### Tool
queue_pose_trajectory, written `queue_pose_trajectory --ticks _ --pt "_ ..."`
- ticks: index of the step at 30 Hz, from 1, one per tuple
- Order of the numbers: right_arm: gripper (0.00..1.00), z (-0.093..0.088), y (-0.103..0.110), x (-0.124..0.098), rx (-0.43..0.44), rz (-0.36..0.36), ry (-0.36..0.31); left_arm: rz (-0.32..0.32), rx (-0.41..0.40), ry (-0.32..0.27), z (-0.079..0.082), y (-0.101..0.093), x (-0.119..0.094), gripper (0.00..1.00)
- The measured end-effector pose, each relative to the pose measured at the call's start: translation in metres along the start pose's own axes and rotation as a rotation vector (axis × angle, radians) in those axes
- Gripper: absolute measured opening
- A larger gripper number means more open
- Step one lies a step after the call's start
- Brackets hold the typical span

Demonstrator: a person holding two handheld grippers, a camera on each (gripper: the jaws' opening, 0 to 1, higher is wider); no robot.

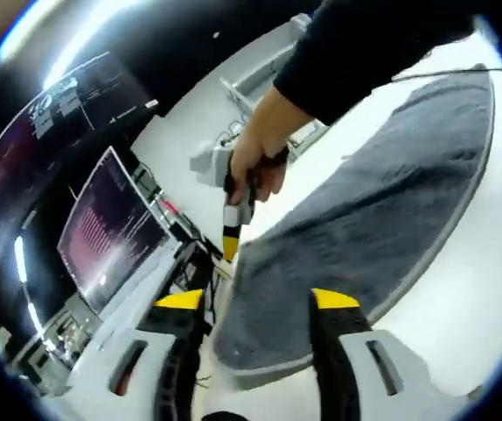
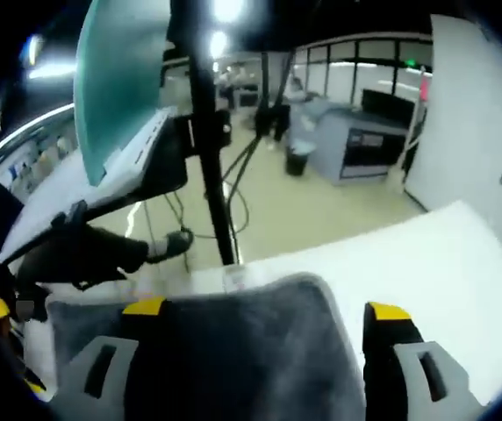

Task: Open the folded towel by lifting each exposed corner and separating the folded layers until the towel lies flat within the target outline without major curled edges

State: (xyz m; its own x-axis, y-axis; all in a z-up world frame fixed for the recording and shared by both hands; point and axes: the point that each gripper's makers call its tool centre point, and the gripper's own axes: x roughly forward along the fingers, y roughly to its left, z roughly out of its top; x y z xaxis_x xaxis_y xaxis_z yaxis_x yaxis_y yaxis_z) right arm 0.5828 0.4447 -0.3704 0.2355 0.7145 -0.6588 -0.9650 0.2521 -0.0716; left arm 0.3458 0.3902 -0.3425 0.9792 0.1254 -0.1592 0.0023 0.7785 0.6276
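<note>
A grey towel (image 1: pixel 374 210) lies spread on the white table (image 1: pixel 488 289), one long edge curving away to the upper right. My left gripper (image 1: pixel 258 300) stands open, its yellow-tipped jaws wide apart on either side of the towel's near corner. A hand (image 1: pixel 255 153) holds the right gripper (image 1: pixel 231 241), whose yellow tip points down at the towel's left edge. In the right gripper view the right gripper (image 2: pixel 265 309) is open, with the grey towel (image 2: pixel 251 342) lying between its jaws and a rounded towel edge just ahead of them.
Two lit monitors (image 1: pixel 102 228) and cables stand along the table's left side. A dark sleeve (image 1: pixel 365 53) crosses the top. In the right gripper view a laptop (image 2: pixel 119 149) on a stand, a black pole (image 2: pixel 207 158) and open floor lie beyond the white table (image 2: pixel 426 254).
</note>
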Motion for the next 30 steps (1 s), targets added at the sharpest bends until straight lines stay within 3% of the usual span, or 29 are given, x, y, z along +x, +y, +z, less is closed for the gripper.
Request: queue_pose_trajectory --ticks 1,3,4,6,7,10,13,19,25,30 --pt "1.0 -0.003 -0.004 -0.003 -0.009 -0.016 0.014 -0.017 -0.008 0.002 0.0 -0.004 0.002 0.66" --pt "1.0 -0.007 -0.015 -0.015 -0.054 -0.057 0.025 -0.045 -0.013 -0.004 0.002 -0.014 0.005 0.7" --pt "1.0 -0.006 -0.018 -0.022 -0.062 -0.064 0.018 -0.043 -0.025 -0.008 0.005 -0.016 0.006 0.76" --pt "1.0 -0.003 -0.027 -0.037 -0.058 -0.086 -0.008 -0.016 -0.051 -0.045 0.016 -0.017 0.006 0.97" --pt "1.0 -0.002 -0.031 -0.046 -0.058 -0.098 -0.021 -0.002 -0.054 -0.058 0.02 -0.017 0.007 0.99" --pt "1.0 -0.003 -0.048 -0.077 -0.048 -0.142 -0.054 -0.008 -0.064 -0.075 0.032 -0.02 0.006 1.0" --pt "1.0 -0.006 -0.062 -0.108 -0.052 -0.188 -0.085 -0.077 -0.117 -0.105 0.049 -0.034 0.007 1.0" --pt "1.0 -0.023 -0.097 -0.194 -0.046 -0.3 -0.147 -0.142 -0.212 -0.146 0.074 -0.045 0.015 1.0" --pt "1.0 -0.059 -0.127 -0.264 -0.014 -0.403 -0.166 -0.239 -0.321 -0.178 0.095 -0.056 0.023 1.0" --pt "0.99 -0.091 -0.138 -0.316 0.014 -0.449 -0.202 -0.302 -0.39 -0.194 0.108 -0.063 0.024 1.0"
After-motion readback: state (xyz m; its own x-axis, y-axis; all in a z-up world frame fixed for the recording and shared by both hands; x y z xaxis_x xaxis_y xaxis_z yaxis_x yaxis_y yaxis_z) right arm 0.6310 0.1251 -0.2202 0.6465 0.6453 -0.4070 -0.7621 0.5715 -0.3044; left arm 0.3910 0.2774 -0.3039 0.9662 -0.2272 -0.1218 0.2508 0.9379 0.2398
